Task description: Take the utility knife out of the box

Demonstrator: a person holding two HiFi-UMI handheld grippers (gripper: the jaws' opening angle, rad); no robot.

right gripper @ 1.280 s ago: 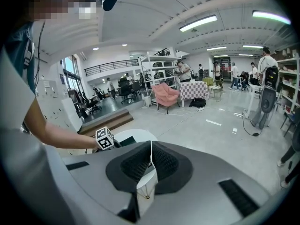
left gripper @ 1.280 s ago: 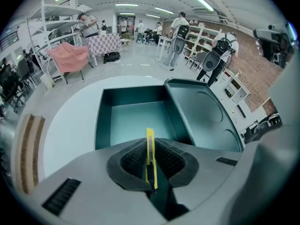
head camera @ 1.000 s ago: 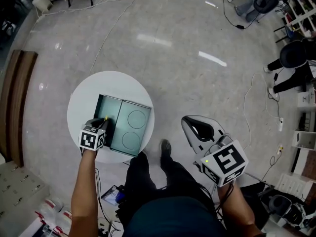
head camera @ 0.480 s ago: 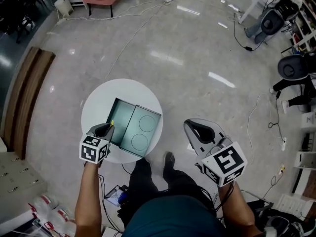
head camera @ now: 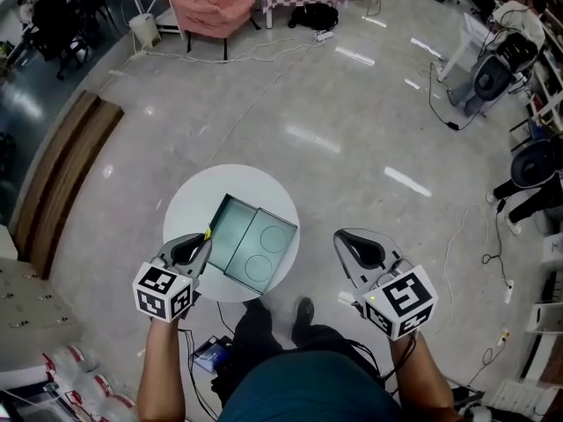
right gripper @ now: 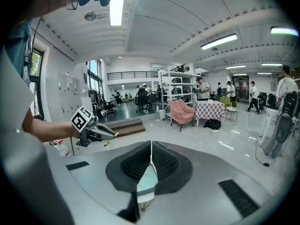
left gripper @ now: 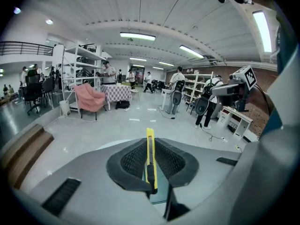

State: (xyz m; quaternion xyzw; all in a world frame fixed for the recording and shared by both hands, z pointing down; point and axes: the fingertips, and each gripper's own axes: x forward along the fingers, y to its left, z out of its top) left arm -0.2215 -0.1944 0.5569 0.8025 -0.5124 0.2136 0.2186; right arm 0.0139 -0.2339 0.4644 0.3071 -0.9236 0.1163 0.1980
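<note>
Two grippers | left gripper [head camera: 204, 240], a second ago in the box's [head camera: 255, 246] left compartment, now lower left of it | jaws pinch yellow knife [left gripper: 150, 158], out of box | right gripper [head camera: 343, 238] jaws pressed together, empty | head view shows only knife's tip; left gripper view its black slider

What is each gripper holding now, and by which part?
Left gripper clamps the yellow utility knife along its body, one end poking out. Right gripper holds nothing.
</note>
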